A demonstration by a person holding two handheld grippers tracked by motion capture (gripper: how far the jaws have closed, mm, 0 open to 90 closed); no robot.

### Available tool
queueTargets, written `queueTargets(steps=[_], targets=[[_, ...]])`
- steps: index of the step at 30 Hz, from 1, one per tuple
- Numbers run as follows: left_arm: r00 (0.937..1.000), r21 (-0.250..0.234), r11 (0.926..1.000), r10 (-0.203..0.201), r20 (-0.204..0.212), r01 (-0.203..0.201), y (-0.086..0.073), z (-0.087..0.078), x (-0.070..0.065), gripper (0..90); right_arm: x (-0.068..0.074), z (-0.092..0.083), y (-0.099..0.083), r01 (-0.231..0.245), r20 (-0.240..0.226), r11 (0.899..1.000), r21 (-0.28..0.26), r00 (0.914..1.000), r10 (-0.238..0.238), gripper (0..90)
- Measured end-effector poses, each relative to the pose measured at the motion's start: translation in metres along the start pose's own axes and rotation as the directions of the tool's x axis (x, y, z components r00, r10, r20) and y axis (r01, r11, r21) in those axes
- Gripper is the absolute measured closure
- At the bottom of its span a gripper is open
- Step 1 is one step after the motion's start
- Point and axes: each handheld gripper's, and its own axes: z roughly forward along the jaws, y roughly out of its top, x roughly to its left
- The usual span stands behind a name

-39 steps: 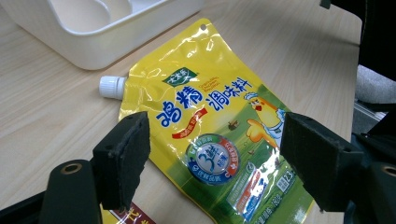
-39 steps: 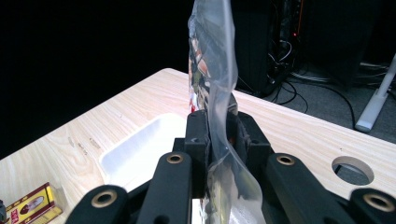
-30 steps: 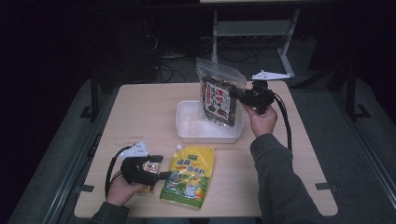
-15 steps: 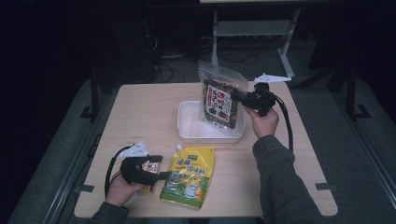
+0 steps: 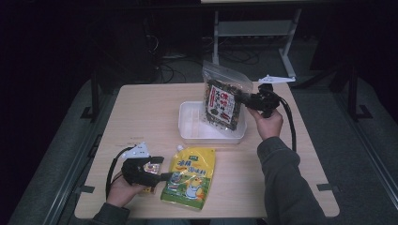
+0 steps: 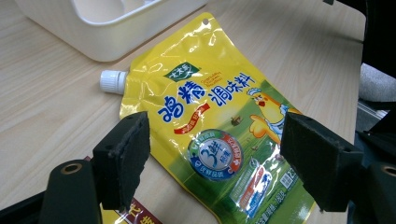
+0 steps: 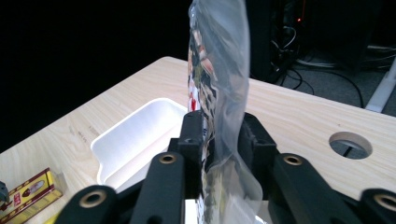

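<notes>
1. Clear plastic bag (image 5: 224, 99) of dark snack mix stands upright over the white tray (image 5: 192, 129), mid bench (image 5: 141, 112); its bottom is cut off in right gripper view.
2. Right gripper (image 5: 248, 100): jaws just been opening, bag between them; can't tell if pads press.
3. Left gripper (image 5: 162, 176): jaws released, wide apart, by yellow pouch (image 6: 219, 130); print legible in left gripper view, not from high view.
4. Red-yellow packet (image 7: 30, 191) edge, partly hidden.

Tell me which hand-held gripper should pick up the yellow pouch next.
Left. Its hand-held gripper stands open right over the yellow pouch, while the right hand-held gripper, jaws just opening, has the clear bag between them above the tray.
</notes>
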Motion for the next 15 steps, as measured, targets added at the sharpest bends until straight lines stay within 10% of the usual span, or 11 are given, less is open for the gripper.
queueTargets(steps=[15], targets=[[1.0000, 0.010, 0.9999, 0.003, -0.004, -0.003, 0.000, 0.002, 0.000, 23.5, -0.007, -0.032, 0.000, -0.029, 0.000, 1.000, 0.002, 0.9996, 0.029, 55.5]])
